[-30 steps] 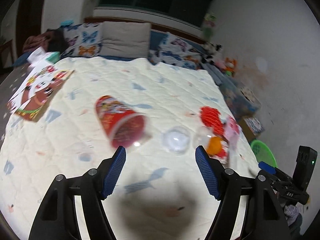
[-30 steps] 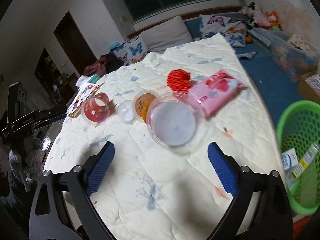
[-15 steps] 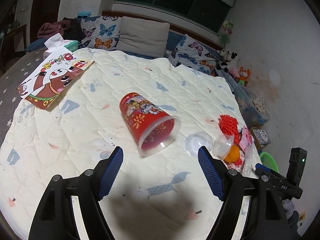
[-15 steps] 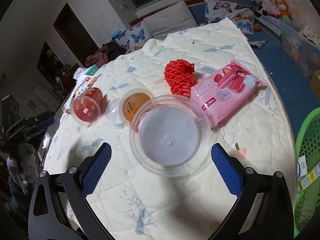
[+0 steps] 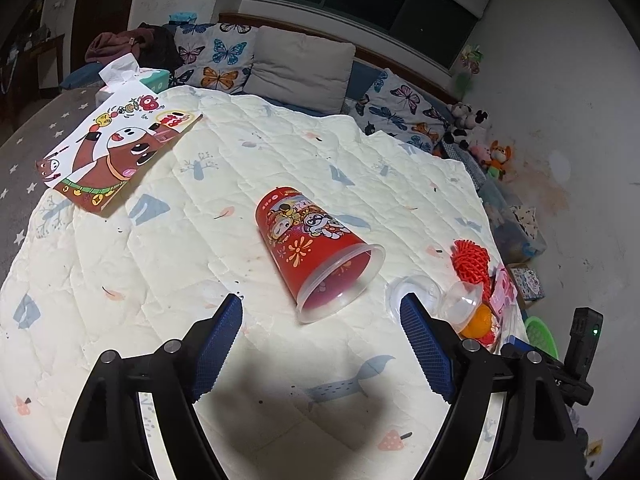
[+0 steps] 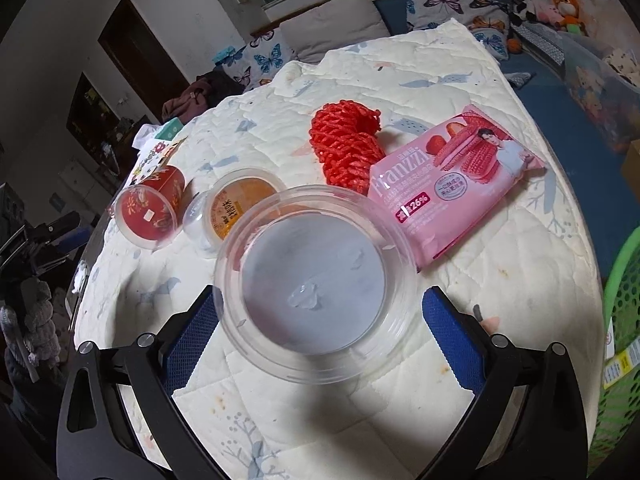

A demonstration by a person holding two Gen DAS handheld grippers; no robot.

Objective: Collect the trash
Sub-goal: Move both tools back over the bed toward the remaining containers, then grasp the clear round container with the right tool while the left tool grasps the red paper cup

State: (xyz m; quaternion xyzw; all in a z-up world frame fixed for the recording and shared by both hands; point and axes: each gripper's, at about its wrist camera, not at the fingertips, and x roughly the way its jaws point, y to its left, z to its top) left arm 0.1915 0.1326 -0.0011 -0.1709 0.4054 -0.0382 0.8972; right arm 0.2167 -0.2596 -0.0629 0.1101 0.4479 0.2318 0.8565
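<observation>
Both approaches have closed in over the last second. Left hand-held gripper: jaws wide apart, nothing held. The red printed plastic cup, lying on its side on the quilted white bed cover, has slid from left of the jaw gap to frame centre, mouth towards the camera, just ahead of the fingertips; looks lined up for a grab.

Right hand-held gripper: jaws apart too. The clear round plastic container has grown to fill the lower centre and now sits between the blue pads; can't tell if they touch it, and it isn't clamped yet.

Still on the cover: small clear lid, orange jelly cup, red foam fruit net, pink snack wrapper. Green mesh basket sits at the right edge, off the bed.

Judgement: nothing collected yet; next is close, lift, carry to the basket. The thin container may flex or slip when squeezed.
</observation>
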